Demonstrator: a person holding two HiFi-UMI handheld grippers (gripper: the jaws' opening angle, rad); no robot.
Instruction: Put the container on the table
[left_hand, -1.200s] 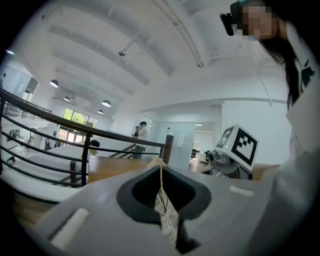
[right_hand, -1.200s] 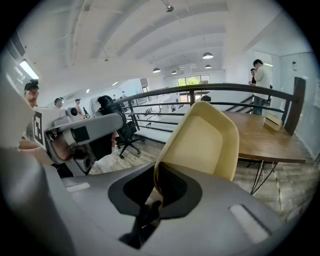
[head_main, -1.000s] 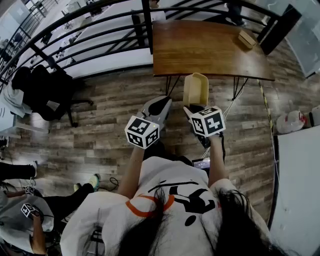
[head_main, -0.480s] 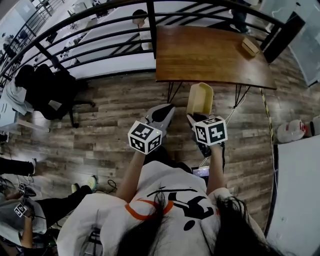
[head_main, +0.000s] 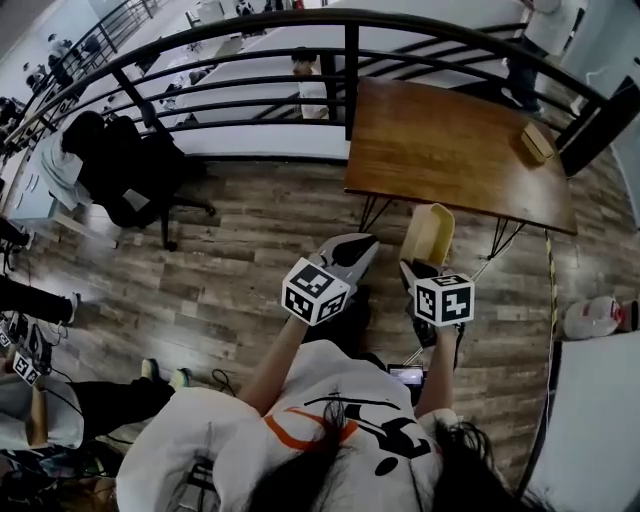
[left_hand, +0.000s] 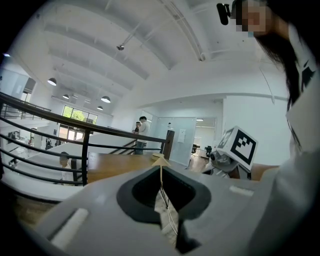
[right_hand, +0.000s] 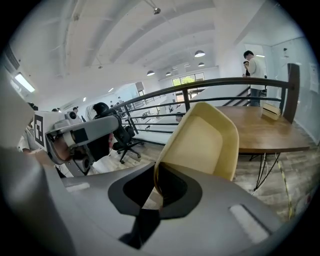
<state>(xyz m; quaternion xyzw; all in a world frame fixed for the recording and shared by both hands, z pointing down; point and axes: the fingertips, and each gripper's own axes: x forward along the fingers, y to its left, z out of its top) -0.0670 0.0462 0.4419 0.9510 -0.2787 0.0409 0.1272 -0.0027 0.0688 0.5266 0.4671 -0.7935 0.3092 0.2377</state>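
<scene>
Pale yellow container (head_main: 428, 234) is hanging in the air at the near edge of the wooden table (head_main: 450, 140), above the plank floor (head_main: 230, 270) and not yet resting on the tabletop. The right gripper (head_main: 414, 270) is pinching its near rim. In the right gripper view the jaws are clamping that thin wall, with the container's open hollow facing the camera and leaning up and away toward the table. The left gripper (head_main: 356, 248) is hovering just beside it on the left, jaws pressed together with nothing between them, and is pointing toward the table. A small tan box (head_main: 537, 143) is sitting near the table's far right corner. A black railing (head_main: 250, 60) is curving along behind the table, and a dark office chair (head_main: 130, 170) is standing beside it at the left
</scene>
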